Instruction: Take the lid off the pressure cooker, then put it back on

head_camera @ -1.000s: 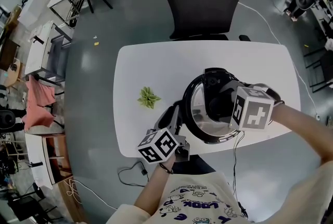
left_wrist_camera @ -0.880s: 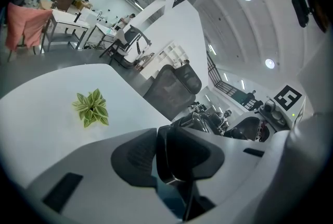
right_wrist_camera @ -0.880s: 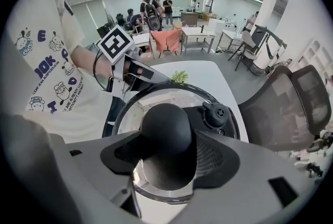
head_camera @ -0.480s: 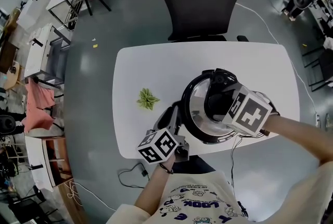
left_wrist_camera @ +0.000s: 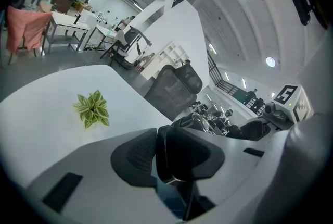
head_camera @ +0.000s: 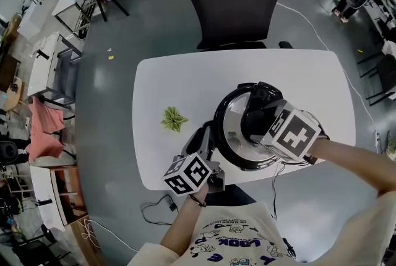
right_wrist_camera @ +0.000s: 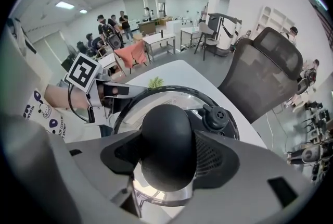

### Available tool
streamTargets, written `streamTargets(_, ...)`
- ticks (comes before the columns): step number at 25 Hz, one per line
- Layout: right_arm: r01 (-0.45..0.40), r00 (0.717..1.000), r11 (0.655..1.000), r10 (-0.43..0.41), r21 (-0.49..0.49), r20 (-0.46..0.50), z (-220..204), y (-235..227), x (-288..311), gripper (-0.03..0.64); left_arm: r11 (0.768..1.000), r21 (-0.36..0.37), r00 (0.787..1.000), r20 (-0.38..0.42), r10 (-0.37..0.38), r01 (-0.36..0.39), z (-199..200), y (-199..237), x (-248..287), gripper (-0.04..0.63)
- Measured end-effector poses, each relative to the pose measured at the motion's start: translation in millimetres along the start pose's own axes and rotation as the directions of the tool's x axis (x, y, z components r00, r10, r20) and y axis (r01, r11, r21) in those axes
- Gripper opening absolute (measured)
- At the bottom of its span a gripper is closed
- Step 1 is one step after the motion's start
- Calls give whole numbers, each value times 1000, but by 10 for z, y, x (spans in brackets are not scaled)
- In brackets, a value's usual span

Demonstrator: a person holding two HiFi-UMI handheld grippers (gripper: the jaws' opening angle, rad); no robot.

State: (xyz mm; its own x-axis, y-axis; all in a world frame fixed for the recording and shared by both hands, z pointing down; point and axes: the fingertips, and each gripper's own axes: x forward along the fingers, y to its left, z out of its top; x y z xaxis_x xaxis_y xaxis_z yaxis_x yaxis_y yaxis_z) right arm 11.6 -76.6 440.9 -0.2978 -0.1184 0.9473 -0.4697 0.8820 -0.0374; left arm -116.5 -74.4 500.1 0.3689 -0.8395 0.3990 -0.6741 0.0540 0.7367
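Note:
The pressure cooker (head_camera: 247, 165) stands on the white table (head_camera: 185, 76), near its front right. Its shiny lid (head_camera: 230, 128) sits on the pot, with a black knob (right_wrist_camera: 166, 139) and a black valve (right_wrist_camera: 217, 114). My right gripper (head_camera: 258, 121) comes down from above and is shut on the knob; in the right gripper view (right_wrist_camera: 166, 158) both pads press the knob's sides. My left gripper (head_camera: 209, 137) reaches in from the front left, shut on the cooker's black side handle (left_wrist_camera: 183, 154), which fills the gap between its jaws (left_wrist_camera: 158, 151).
A small green plant (head_camera: 174, 118) lies on the table left of the cooker. A black office chair (head_camera: 234, 2) stands behind the table. A black cable (head_camera: 278, 181) hangs off the front edge under the cooker. Desks and people fill the room's far sides.
My right gripper has rolled about the knob, its marker cube turning and shifting slightly; the lid's black top part has turned with it. The left gripper has stayed put.

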Motion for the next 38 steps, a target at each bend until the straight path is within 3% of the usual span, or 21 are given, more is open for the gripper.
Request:
streamTargets(6, -39, 999, 999, 39, -25, 2, 15, 28, 7, 304, 1000, 3, 1000, -8, -1, 1, 9, 3, -19, 127)
streamTargets(18, -40, 999, 997, 41, -59, 21, 15, -32, -8, 295, 1000, 7, 999, -30, 13, -13, 27, -32, 25, 129)
streamTargets(38, -74, 997, 995, 75, -61, 14, 33, 13, -83, 295, 995, 88, 998, -40, 48, -45, 54, -42, 7, 129)
